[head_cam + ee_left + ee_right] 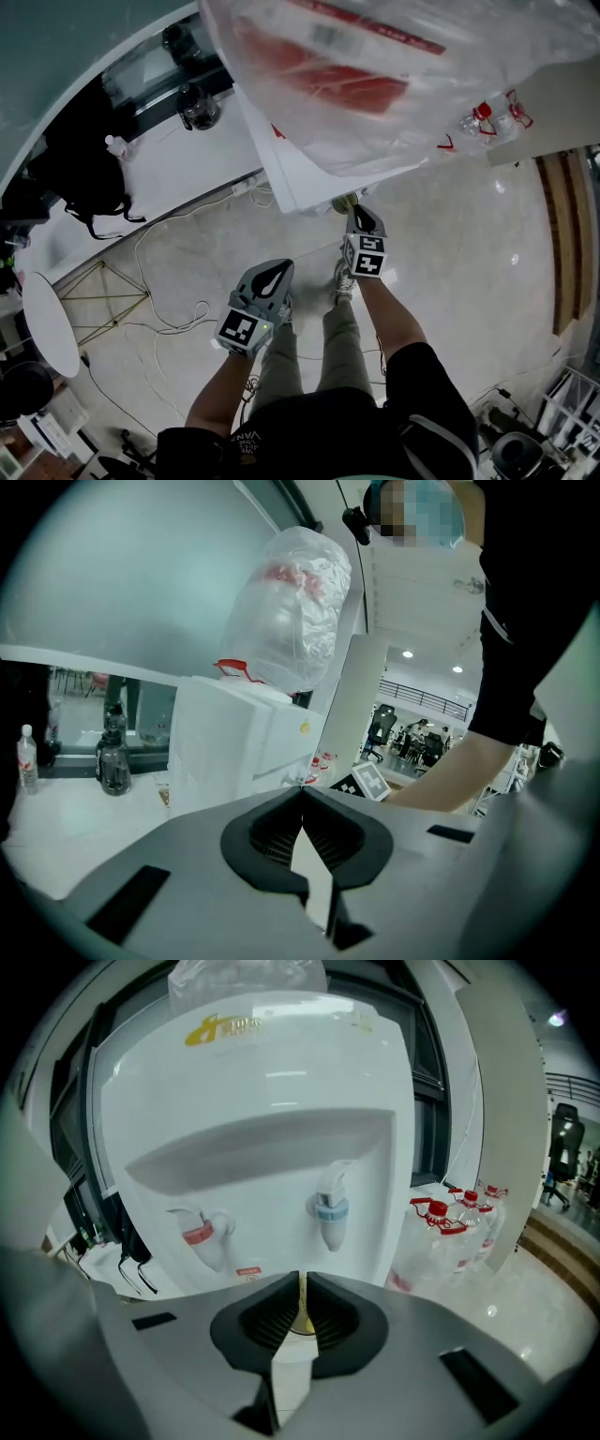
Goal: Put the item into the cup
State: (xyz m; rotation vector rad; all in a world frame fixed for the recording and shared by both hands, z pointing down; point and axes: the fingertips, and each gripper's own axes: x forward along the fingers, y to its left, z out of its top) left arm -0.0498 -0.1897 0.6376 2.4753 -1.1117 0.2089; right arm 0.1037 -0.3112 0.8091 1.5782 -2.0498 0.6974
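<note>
- Fingers of the right gripper are drawn almost together, with only a narrow slit left between them. A thin yellowish item is pinched in that slit.
- Fingers of the left gripper are closed tip to tip, and nothing is seen held between them.
- The yellowish item is seen edge-on. It is pale and flat-looking, its long axis stands upright in the slit, and a rounder yellow part shows at its lower end. What it is cannot be told, but it is judged to be the task's item.
- In the head view the item is shown at the tip of the right gripper, close against the front of the white water dispenser.
- In the right gripper view the item is placed low before the dispenser, between the red tap and the blue tap and below both.
- No cup is made out in any view, so the direction from the fingers to the cup cannot be given. It is judged that the cup must be located before the item can be let go.
- The right gripper is the one nearer the dispenser. The left gripper is held back by the person's legs, well apart from the item.
- Further out, a plastic bag is draped over the dispenser's top, and red-capped water bottles are stood beside the dispenser.
</note>
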